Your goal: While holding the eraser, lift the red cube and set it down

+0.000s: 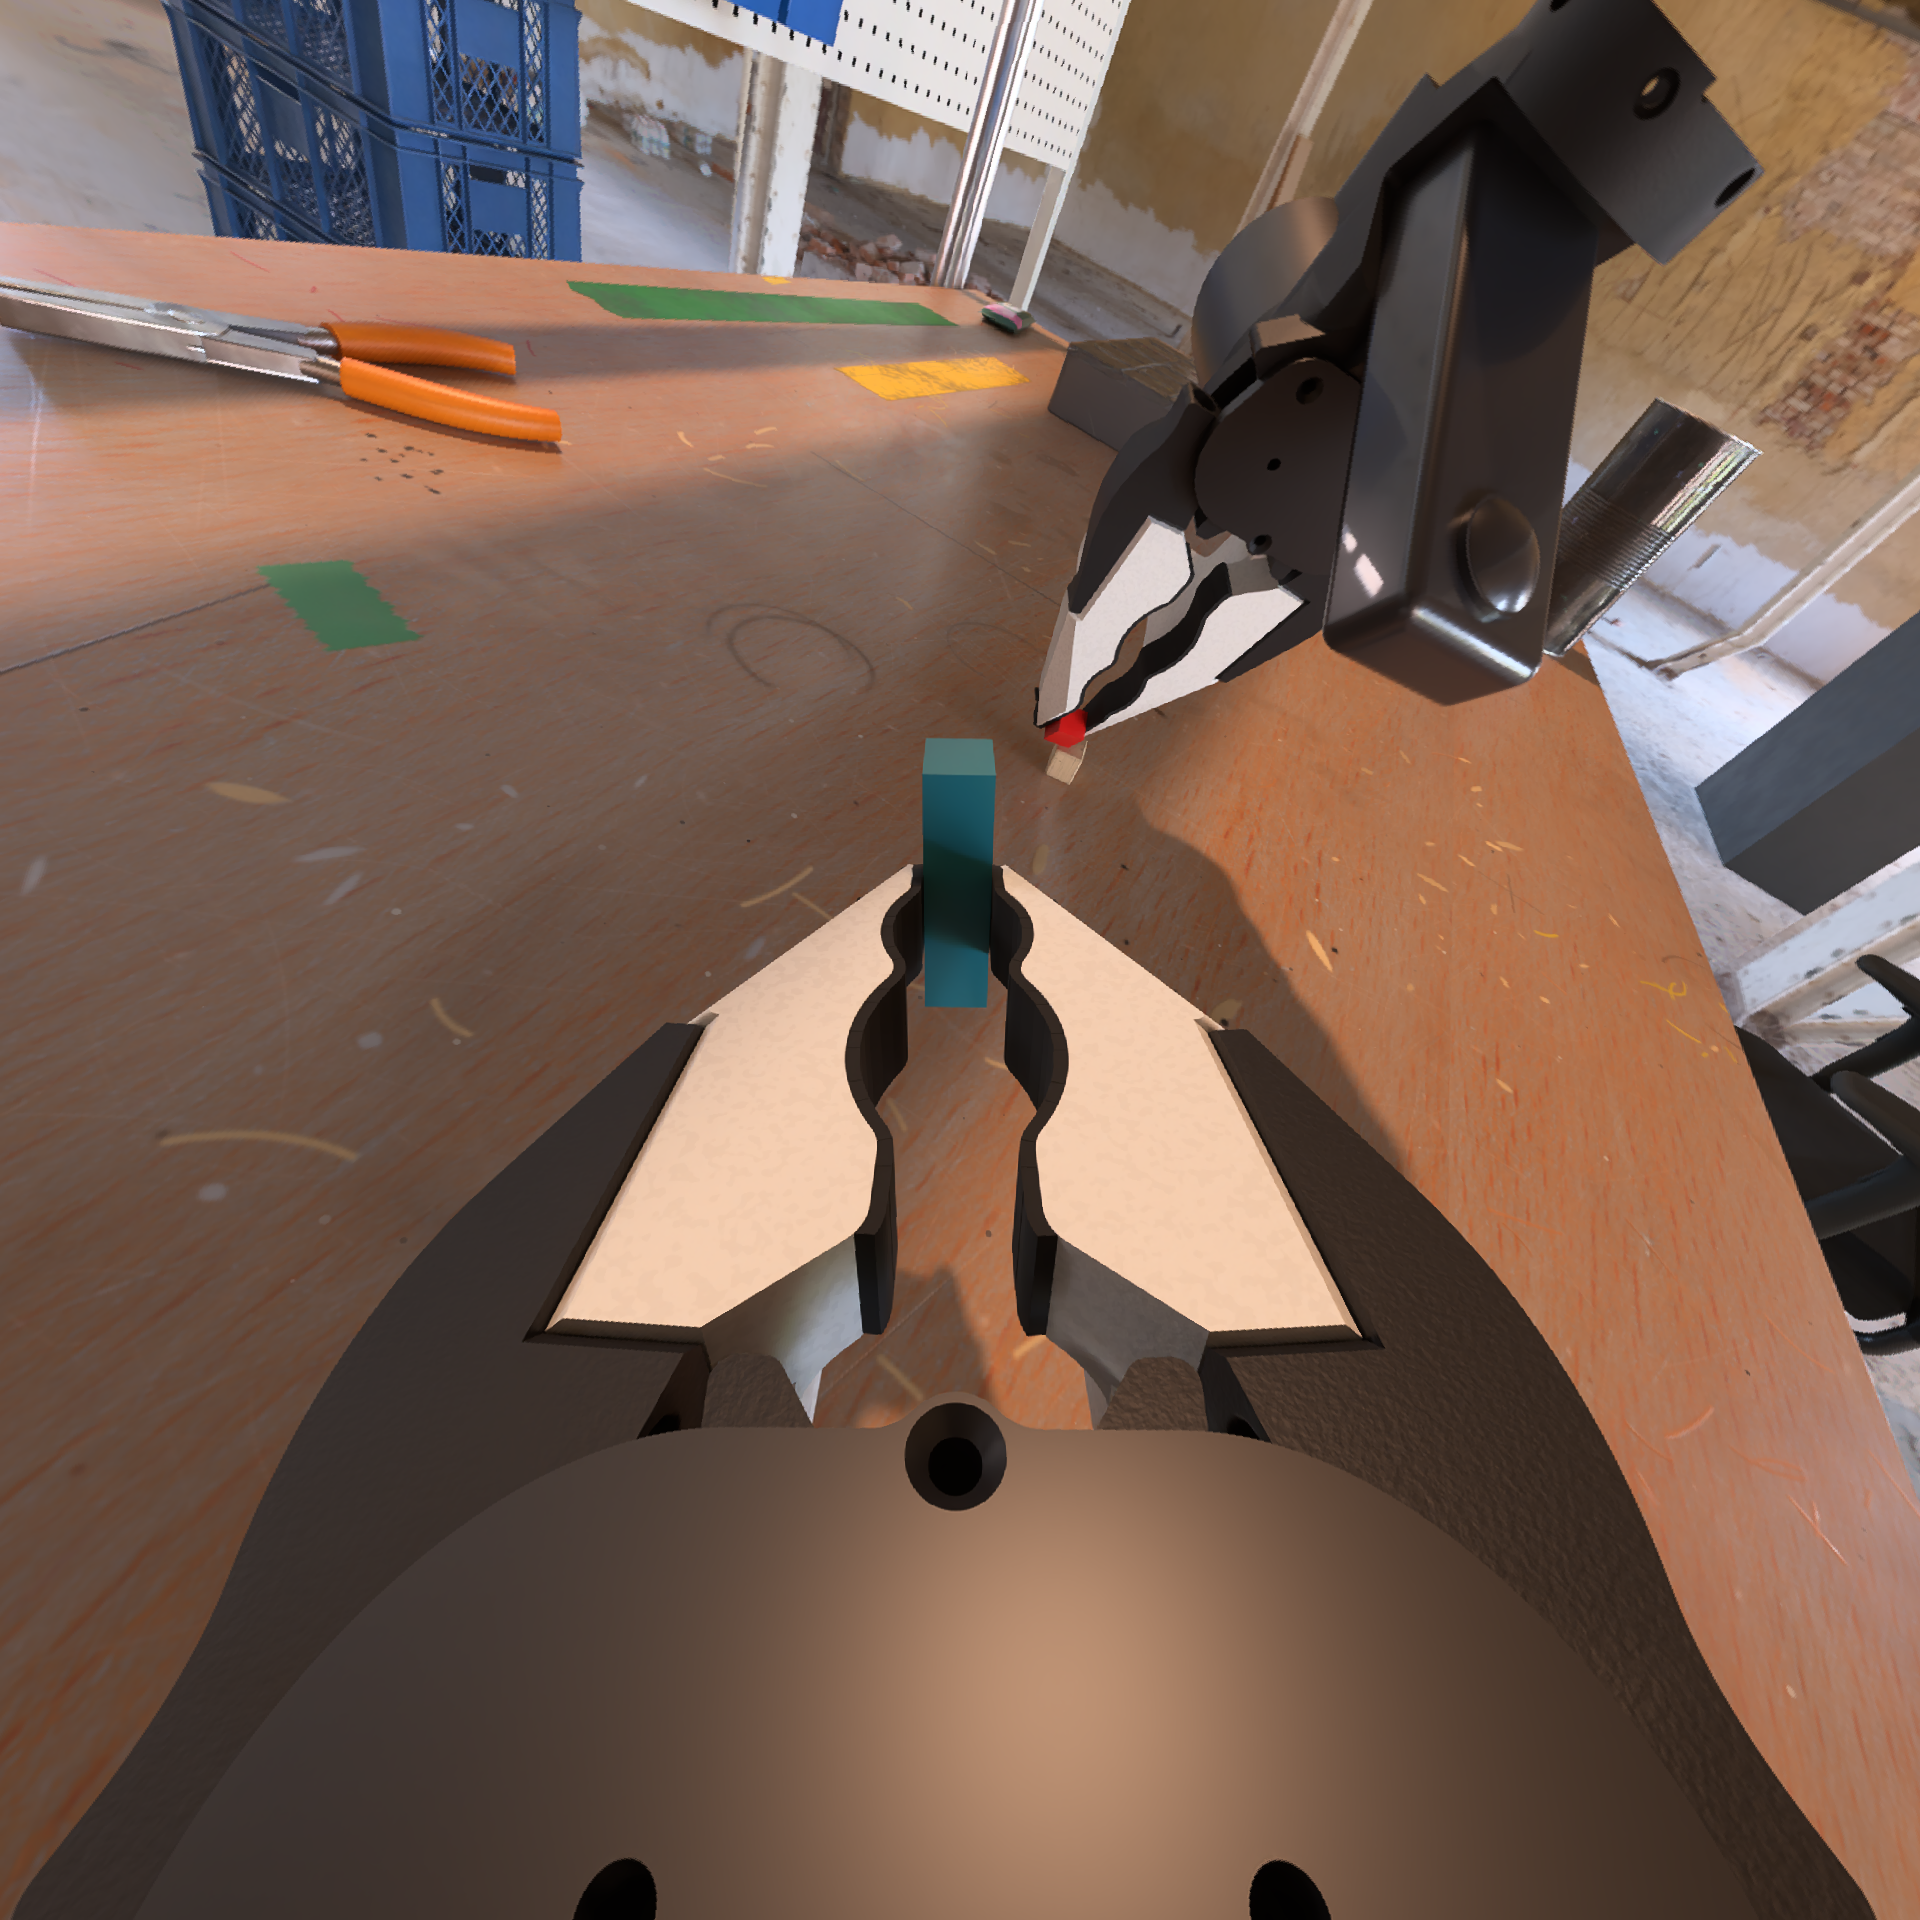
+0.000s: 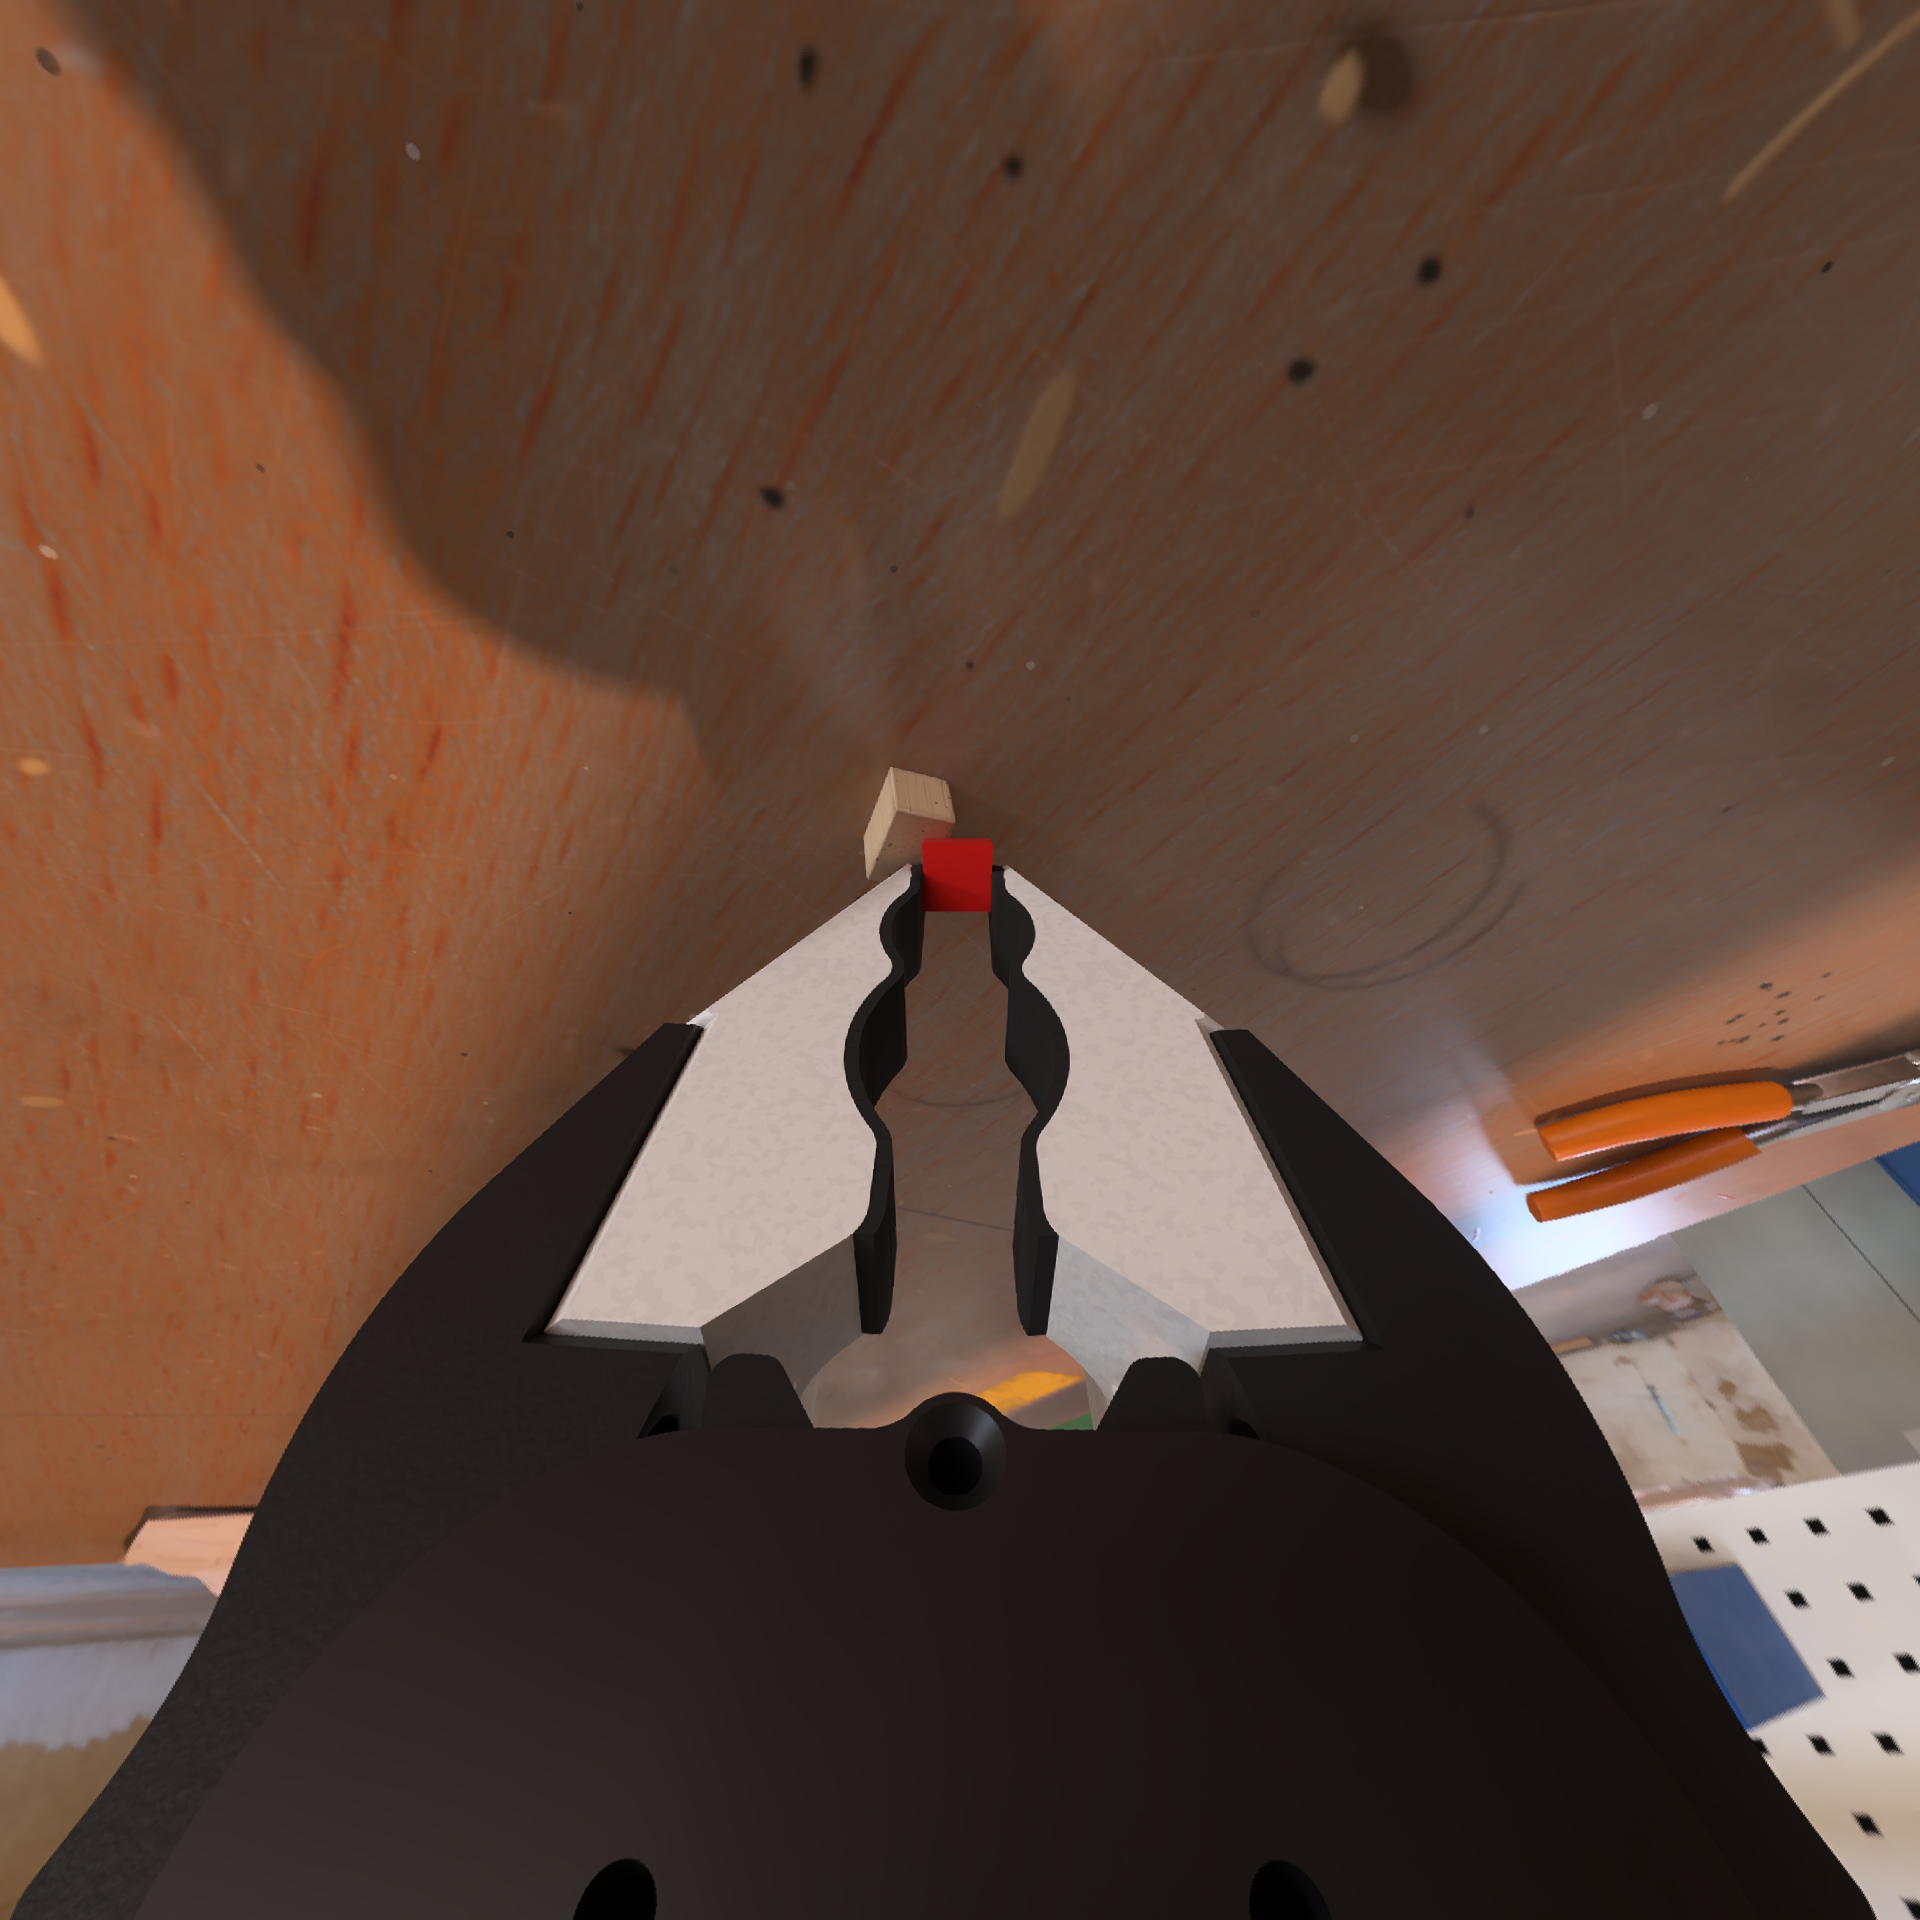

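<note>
My left gripper point(image 1: 957, 883) is shut on a teal block-shaped eraser point(image 1: 957, 821), which stands upright between the fingertips above the wooden table point(image 1: 520, 831). My right gripper point(image 2: 957, 883) is shut on a small red cube point(image 2: 957, 875) at its very tips. In the left wrist view the right gripper point(image 1: 1062, 724) comes down from the upper right with the red cube point(image 1: 1064, 730) at its tips, close above the table. A small pale wooden cube point(image 2: 907, 818) lies just beyond the red cube; it also shows in the left wrist view point(image 1: 1062, 766).
Orange-handled pliers point(image 1: 312, 364) lie at the far left; they also show in the right wrist view point(image 2: 1683, 1143). Green tape patches point(image 1: 338, 605) and a yellow one point(image 1: 932, 376) mark the table. Blue crates point(image 1: 384, 125) and a dark box point(image 1: 1117, 390) stand at the far side. The table edge runs along the right.
</note>
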Robot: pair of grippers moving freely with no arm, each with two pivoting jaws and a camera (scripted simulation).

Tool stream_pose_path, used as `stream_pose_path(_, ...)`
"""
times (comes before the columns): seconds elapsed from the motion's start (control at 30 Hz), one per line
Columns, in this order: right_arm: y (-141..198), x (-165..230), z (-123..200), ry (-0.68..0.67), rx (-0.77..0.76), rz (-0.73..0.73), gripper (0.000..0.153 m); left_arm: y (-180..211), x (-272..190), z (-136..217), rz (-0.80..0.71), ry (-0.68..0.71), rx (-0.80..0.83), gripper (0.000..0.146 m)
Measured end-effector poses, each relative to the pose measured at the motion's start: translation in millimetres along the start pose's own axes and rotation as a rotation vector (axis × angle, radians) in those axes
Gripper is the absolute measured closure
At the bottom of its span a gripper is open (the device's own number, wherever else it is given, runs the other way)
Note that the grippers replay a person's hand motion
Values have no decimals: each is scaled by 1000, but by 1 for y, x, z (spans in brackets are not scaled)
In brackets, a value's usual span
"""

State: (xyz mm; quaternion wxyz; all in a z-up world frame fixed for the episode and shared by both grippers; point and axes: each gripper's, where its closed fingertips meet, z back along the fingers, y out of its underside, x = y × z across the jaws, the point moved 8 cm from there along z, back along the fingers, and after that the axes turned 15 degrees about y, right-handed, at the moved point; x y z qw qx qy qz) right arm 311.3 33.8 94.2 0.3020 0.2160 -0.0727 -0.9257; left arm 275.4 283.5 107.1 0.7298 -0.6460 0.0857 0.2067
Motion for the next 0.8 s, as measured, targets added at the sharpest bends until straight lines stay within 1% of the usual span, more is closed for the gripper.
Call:
stream_pose_path(0.17,-4,-2,-1,-5,50,18,141,0,0,-1,-2,2,5,135)
stream_pose_path(0.43,-8,-7,-4,-101,85,46,141,1,0,-2,3,11,16,135)
stream_pose_path(0.57,-14,-12,-6,-174,156,49,141,2,0,-2,7,14,19,135)
stream_pose_path(0.67,-16,-17,-9,-232,199,11,141,2,0,-2,7,16,19,135)
stream_pose_path(0.8,-18,-17,-9,-228,222,22,141,2,0,-2,6,17,18,135)
